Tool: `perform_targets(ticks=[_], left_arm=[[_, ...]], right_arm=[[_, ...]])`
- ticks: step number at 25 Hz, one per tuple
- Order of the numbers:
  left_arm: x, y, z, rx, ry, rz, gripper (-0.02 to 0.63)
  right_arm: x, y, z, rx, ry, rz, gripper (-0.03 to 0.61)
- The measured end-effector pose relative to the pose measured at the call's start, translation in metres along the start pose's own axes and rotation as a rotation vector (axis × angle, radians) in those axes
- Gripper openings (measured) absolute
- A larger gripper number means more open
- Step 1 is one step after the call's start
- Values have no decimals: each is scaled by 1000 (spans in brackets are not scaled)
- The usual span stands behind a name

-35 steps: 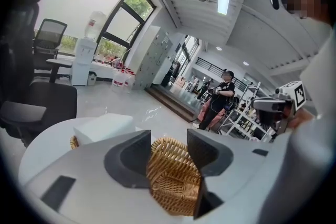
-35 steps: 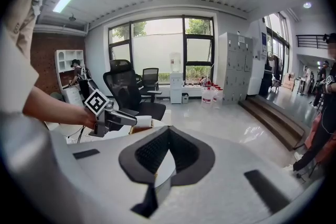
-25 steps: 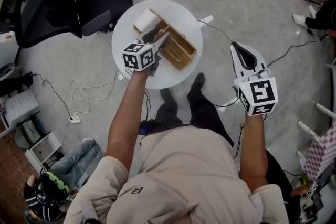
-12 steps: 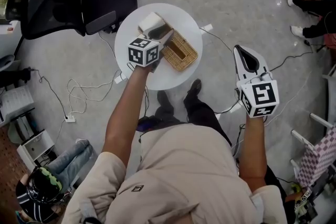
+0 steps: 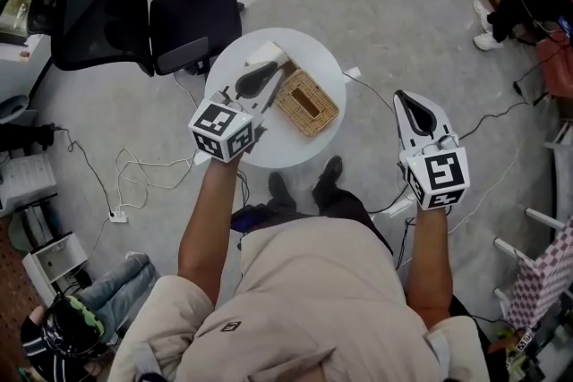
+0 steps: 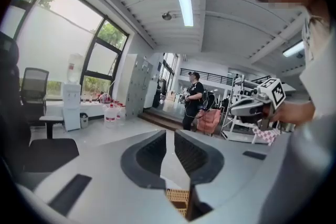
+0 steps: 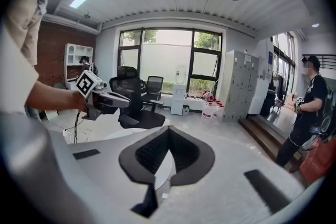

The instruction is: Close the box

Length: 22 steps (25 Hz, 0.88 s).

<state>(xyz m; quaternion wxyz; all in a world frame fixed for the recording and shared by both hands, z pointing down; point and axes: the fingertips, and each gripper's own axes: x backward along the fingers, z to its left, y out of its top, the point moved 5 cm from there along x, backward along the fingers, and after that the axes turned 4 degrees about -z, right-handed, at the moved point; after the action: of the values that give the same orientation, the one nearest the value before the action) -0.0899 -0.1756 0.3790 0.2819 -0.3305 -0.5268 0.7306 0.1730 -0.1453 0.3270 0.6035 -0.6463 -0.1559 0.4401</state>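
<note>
We look down on a round white table (image 5: 297, 148) on a grey floor (image 5: 394, 22), a black chair (image 5: 192, 13) just behind it and white cables (image 5: 134, 164) looping to its left. Across the room, a person in black (image 6: 192, 99) stands near grey lockers (image 6: 134, 86), with water bottles (image 6: 111, 113) lined up below tall windows (image 6: 100, 60).

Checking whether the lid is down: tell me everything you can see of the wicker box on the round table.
The wicker box is tan, woven and rectangular, with a dark oblong slot in its top. The top lies flat, so it looks closed. It sits skewed on the right half of the white round table. The left gripper, jaws closing on nothing, hovers beside its left edge, apparently clear of it.
</note>
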Motion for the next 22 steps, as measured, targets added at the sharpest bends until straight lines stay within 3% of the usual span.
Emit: perform_targets(ticks=[6, 13, 22], left_arm=[[47, 58, -18, -132, 12, -101, 44], [96, 95, -40, -257, 37, -48, 44], [135, 104, -41, -276, 61, -68, 44]], right_arm=[[7, 17, 19, 16, 16, -33, -9], [15, 32, 43, 27, 17, -60, -9], [28, 42, 66, 39, 3, -56, -9]])
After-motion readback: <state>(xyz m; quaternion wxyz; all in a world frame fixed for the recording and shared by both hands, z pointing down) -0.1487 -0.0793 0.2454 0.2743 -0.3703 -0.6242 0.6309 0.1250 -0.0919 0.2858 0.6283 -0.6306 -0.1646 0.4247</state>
